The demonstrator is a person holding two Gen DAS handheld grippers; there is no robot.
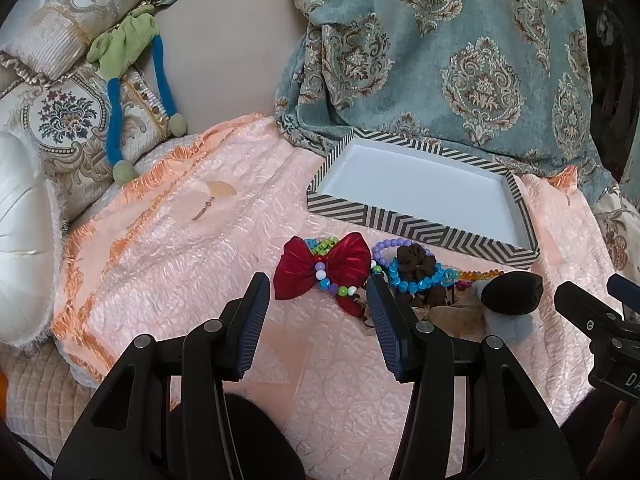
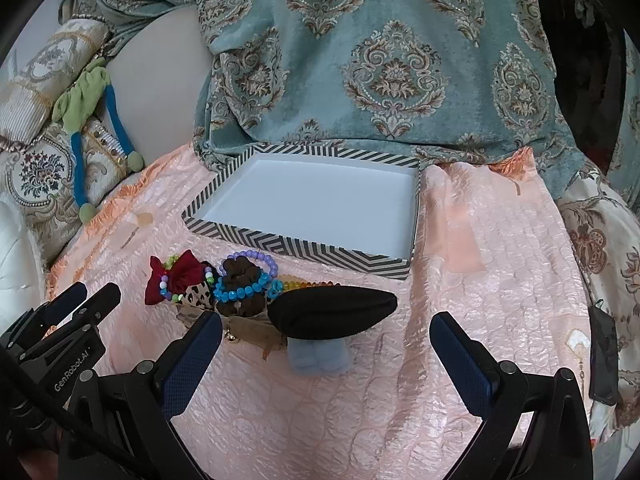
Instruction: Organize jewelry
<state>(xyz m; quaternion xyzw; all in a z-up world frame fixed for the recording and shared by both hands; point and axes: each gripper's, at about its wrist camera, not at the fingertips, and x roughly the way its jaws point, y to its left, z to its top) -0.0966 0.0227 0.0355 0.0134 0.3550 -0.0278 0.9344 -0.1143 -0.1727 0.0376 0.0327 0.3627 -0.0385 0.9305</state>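
A shallow tray (image 1: 416,228) (image 2: 304,250) with black-and-white zigzag sides and a bare white floor sits on a pink quilt. In front of it lies a heap: a red bow (image 1: 324,266) (image 2: 176,278), a multicoloured bead bracelet (image 1: 334,286), a purple bead bracelet (image 1: 386,245) (image 2: 256,257), a blue bead bracelet (image 1: 420,278) (image 2: 240,290), brown scrunchies (image 1: 414,262) (image 2: 236,272), amber beads (image 2: 304,282) and a black oval pad (image 1: 512,292) (image 2: 334,310). My left gripper (image 1: 318,292) hovers open just short of the bow. My right gripper (image 2: 326,328) stands open near the black pad, holding nothing.
A teal patterned throw (image 2: 360,60) hangs right behind the tray. Ornate cushions (image 1: 68,120) and a green-and-blue soft toy (image 1: 124,48) lie at the left. A leopard-print piece (image 2: 198,296) and a pale blue fluffy item (image 2: 318,356) sit in the heap. A dark flat object (image 2: 602,356) lies at the right.
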